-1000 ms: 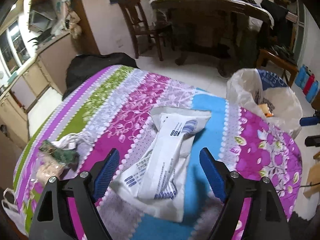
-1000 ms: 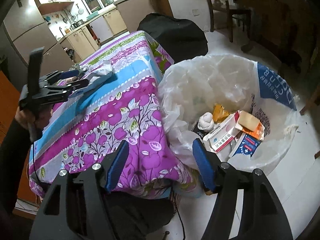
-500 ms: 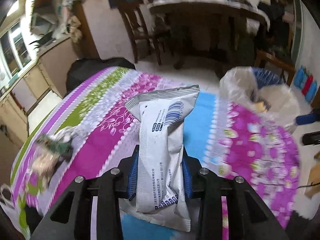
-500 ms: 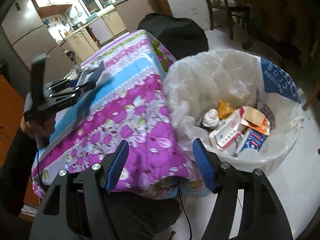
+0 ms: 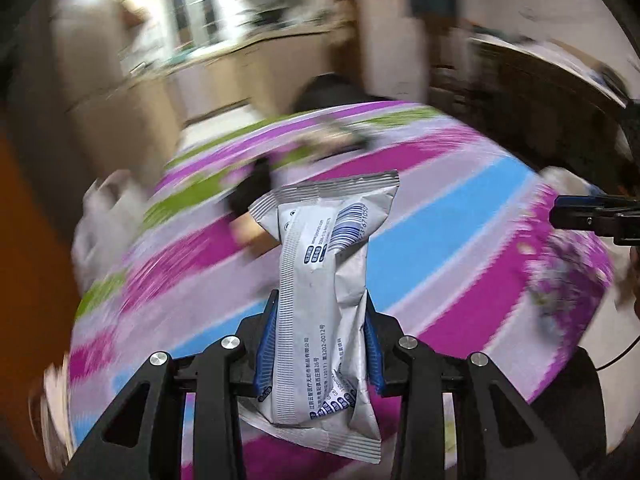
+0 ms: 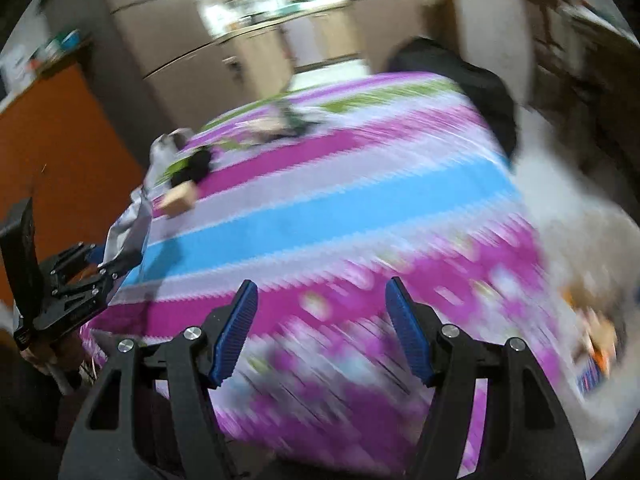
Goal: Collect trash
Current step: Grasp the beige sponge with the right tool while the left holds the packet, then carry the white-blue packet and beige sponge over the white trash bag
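above the striped table [image 5: 460,220], left gripper [image 5: 318,344] jaws clamp the white packet [image 5: 324,280]; right gripper [image 6: 320,328] jaws stand apart, empty.

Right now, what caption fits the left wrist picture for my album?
The left gripper squeezes a white packet, lifted over the striped tablecloth.

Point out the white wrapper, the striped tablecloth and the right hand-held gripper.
white wrapper [image 5: 320,280]: left wrist view, on its printed middle, above the pads.
striped tablecloth [image 6: 328,216]: right wrist view, on the blue stripe.
right hand-held gripper [image 6: 320,320]: right wrist view, midway between its open blue pads.
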A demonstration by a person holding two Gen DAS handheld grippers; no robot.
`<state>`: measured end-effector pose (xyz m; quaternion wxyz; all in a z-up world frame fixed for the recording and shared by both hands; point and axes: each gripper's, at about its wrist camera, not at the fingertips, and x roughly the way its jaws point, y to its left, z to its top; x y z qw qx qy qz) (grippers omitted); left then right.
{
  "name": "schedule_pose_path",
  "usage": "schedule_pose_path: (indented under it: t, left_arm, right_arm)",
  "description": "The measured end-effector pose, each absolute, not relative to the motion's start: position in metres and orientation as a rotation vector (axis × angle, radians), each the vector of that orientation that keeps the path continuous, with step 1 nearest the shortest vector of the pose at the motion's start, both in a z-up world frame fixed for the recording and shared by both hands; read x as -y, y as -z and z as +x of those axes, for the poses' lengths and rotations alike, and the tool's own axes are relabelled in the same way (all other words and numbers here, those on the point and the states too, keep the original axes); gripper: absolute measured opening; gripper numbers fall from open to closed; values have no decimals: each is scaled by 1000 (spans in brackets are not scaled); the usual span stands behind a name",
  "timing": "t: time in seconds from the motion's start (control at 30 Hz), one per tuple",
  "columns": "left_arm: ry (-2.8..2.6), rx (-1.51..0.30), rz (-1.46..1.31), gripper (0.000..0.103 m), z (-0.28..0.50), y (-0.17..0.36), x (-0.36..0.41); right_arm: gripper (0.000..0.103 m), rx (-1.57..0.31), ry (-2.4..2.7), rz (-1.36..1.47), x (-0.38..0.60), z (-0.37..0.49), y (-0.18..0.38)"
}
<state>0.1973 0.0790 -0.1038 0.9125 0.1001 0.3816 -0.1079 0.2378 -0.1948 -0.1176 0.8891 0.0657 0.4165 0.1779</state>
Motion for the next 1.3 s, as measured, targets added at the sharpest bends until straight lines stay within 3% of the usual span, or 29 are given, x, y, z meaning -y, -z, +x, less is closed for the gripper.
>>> schedule_pose_path:
  t: [0.37, 0.63, 0.7, 0.77, 1.3]
  left_arm:
    - [-59, -738, 74, 38, 183, 94, -172]
    - [-80, -771, 29, 38, 193, 102, -189]
    - [-73, -787, 22, 38, 193, 106, -189]
    - [-62, -794, 22, 38, 194, 107, -183]
    - [154, -770, 187, 38, 199, 97, -59]
  right_arm:
    - [71, -871, -605, -18, 29, 326, 141]
    - [68, -894, -570, -9, -13, 354, 155]
    - [51, -898, -540, -17, -13, 356, 155]
    - [49, -898, -551, 3, -6, 353, 155]
    - [47, -967, -444, 109, 137, 240, 132]
